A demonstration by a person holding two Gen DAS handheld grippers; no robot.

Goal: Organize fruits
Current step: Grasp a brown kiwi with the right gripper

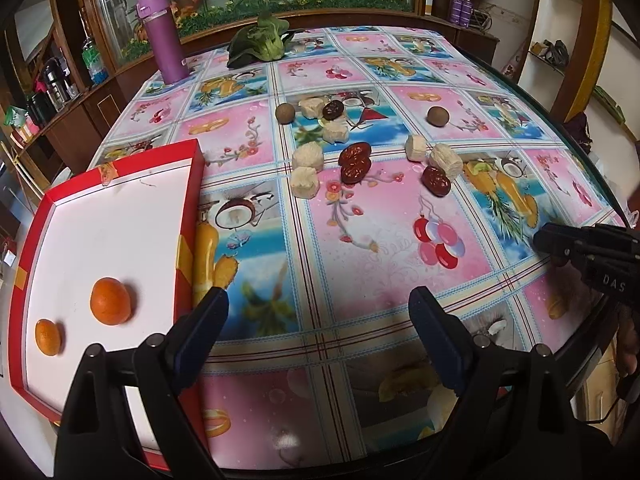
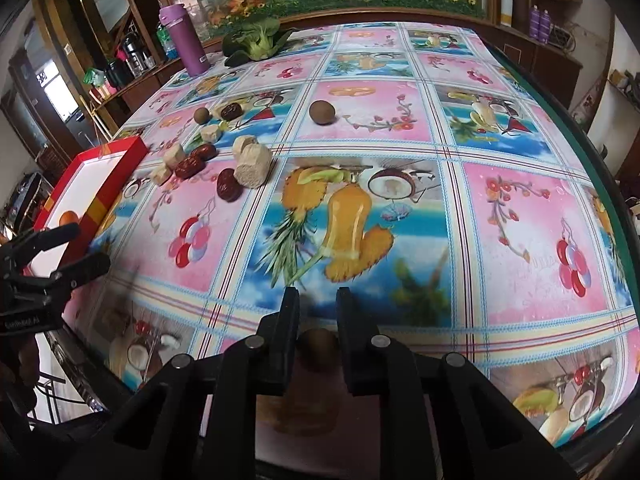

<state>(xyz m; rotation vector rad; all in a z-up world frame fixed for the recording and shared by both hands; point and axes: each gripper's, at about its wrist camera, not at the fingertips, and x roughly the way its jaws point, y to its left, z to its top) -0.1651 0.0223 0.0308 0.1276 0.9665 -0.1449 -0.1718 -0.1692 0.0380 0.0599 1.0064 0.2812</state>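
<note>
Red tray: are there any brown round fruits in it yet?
No: in the left wrist view the red tray holds only two oranges, nothing brown.

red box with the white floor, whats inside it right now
Two orange round fruits lie on the shallow red cardboard box's white floor: a larger one and a smaller one. The open left gripper covers the box's near corner.

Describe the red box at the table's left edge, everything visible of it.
The red box is a shallow open tray, apparently cardboard, with red walls, yellow-orange patches on its sides and a plain white floor. It lies flat on the patterned tablecloth, overhanging the near left edge. Two oranges rest apart on its floor. The open left gripper hovers beside its near right wall, not touching it as far as shows.
</note>
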